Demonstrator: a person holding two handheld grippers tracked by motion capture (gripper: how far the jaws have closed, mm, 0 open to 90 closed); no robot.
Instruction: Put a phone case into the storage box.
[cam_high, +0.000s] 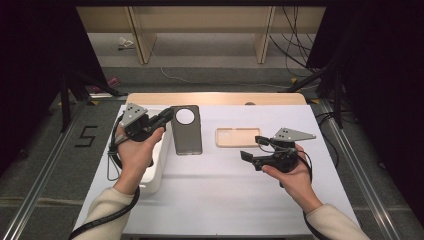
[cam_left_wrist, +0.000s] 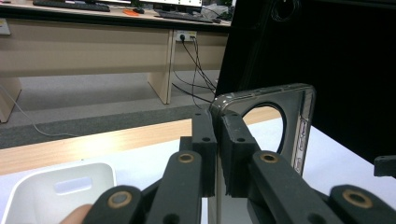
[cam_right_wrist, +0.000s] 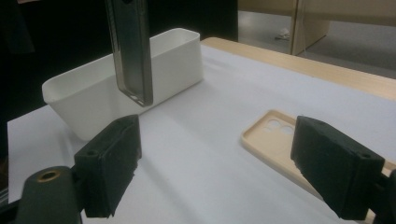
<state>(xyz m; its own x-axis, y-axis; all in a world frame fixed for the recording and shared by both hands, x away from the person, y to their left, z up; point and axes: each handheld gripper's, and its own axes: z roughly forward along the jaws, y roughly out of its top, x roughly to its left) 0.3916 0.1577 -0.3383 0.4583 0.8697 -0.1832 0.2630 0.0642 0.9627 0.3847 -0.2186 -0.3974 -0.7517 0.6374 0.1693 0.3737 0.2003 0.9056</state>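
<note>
Pinching the grey phone case (cam_high: 187, 131) in our left gripper (cam_high: 167, 116), we hold our right gripper (cam_high: 251, 148) wide and empty near the beige case (cam_high: 237, 137).

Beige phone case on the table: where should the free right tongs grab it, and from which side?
Take the beige phone case by its near long rim, coming from the person's side with the open right tongs. It lies flat, hollow side up, so only the thin raised rim offers a grip.
</note>
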